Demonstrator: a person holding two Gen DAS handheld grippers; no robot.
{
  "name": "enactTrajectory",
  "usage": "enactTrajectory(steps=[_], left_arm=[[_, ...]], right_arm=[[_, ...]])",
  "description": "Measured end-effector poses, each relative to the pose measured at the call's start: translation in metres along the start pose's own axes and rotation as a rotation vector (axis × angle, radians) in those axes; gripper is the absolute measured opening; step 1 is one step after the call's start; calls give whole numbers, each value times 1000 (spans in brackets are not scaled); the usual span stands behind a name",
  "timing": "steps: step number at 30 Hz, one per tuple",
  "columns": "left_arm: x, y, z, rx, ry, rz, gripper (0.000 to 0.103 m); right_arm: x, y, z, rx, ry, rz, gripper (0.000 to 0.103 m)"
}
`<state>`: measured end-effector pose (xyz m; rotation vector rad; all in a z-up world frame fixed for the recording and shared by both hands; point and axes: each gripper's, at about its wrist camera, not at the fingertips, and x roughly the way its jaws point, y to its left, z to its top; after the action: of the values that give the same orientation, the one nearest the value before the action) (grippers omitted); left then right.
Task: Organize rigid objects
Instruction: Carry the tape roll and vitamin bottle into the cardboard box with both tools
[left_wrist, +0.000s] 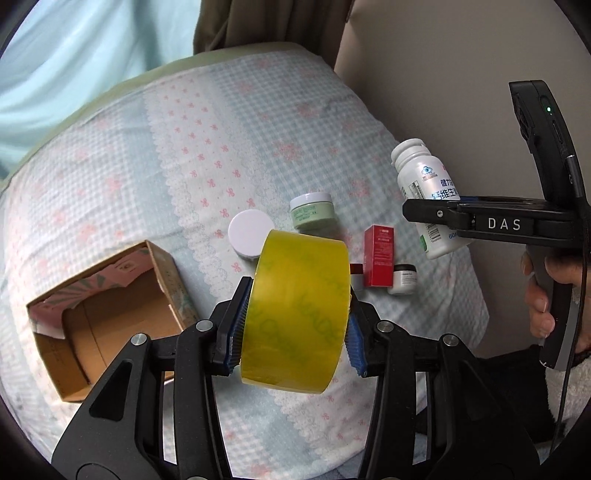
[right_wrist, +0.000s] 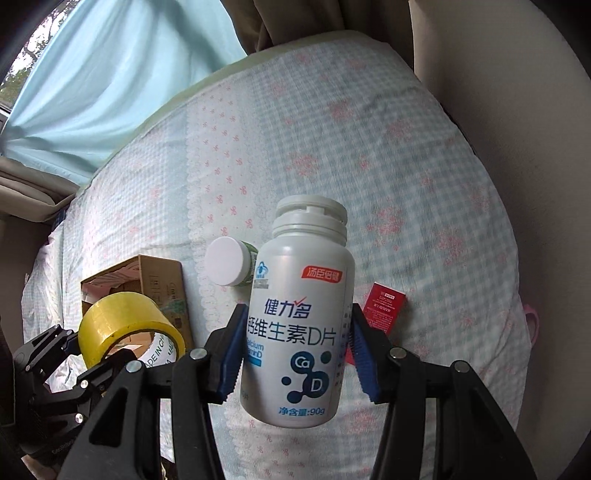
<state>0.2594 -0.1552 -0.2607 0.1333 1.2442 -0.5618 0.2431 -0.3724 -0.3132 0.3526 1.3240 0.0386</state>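
Note:
My left gripper (left_wrist: 293, 325) is shut on a yellow roll of tape (left_wrist: 295, 314), held in the air above the bed; the same tape roll (right_wrist: 127, 326) shows at the lower left of the right wrist view. My right gripper (right_wrist: 295, 354) is shut on a white vitamin bottle (right_wrist: 301, 321), also lifted off the bed, and that bottle (left_wrist: 428, 192) appears at the right of the left wrist view. An open cardboard box (left_wrist: 107, 317) lies on the bedcover to the left. On the cover lie a white-lidded jar (left_wrist: 251, 234), a green jar (left_wrist: 312, 212), a red carton (left_wrist: 378, 256) and a small dark-lidded jar (left_wrist: 403, 279).
A checked bedcover (left_wrist: 221, 147) with pink bows spreads under everything. A pale blue curtain (right_wrist: 129, 74) hangs behind at the left, and a beige headboard (right_wrist: 517, 92) rises at the right. A person's hand (left_wrist: 543, 291) grips the right tool's handle.

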Motion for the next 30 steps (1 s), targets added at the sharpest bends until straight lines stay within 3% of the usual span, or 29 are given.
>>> enactTrajectory(steps=[8,16,24,30], left_arm=[[-95,53,-29,-103,-105,34,40],[-148,144,-70,-155,-151,68,38],[-153,248,-101,-158,-98,62,38],[-118,305,-115,-166,-11,59,38]], right_arm=[[-45,92,-9,-150,-56,35,48],[-51,198,-43,-215,-80,127,48],[-15,300,-71,-154,-73,178,48],[32,351,-83,-101,-29,144,48]])
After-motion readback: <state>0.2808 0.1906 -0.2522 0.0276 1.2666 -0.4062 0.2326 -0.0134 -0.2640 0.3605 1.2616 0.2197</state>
